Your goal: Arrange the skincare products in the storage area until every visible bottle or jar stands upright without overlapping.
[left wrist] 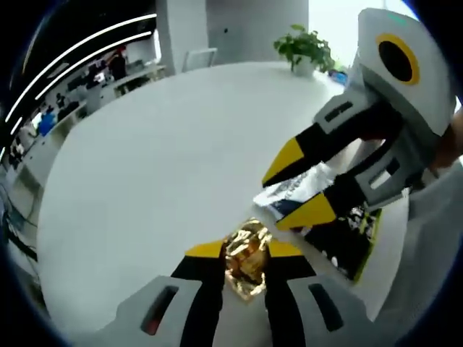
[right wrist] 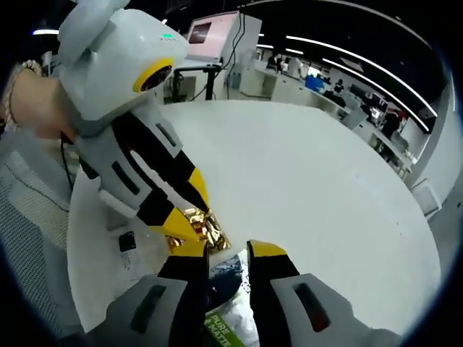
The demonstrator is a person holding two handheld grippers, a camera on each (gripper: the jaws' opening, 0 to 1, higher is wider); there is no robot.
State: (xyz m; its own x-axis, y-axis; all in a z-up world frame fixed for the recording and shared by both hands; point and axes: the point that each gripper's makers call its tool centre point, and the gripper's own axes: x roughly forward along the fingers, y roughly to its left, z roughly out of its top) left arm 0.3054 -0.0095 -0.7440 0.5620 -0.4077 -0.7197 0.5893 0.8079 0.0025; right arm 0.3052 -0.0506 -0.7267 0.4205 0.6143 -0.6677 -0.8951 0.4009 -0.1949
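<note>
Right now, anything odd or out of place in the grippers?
Yes. The left gripper is clamped on a crumpled gold foil item, not a bottle or jar. The right gripper pinches a flat printed sachet, held up off the white table rather than standing.

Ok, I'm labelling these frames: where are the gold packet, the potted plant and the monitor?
gold packet [left wrist: 246, 259], left gripper view, crinkled foil middle
potted plant [left wrist: 304, 45], left gripper view, leaves
monitor [right wrist: 210, 35], right gripper view, screen

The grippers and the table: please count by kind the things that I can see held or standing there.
Gold foil packet, in the left gripper: 1
Printed flat pouch, in the right gripper: 1
Potted plant on the table: 1
Total: 3
</note>
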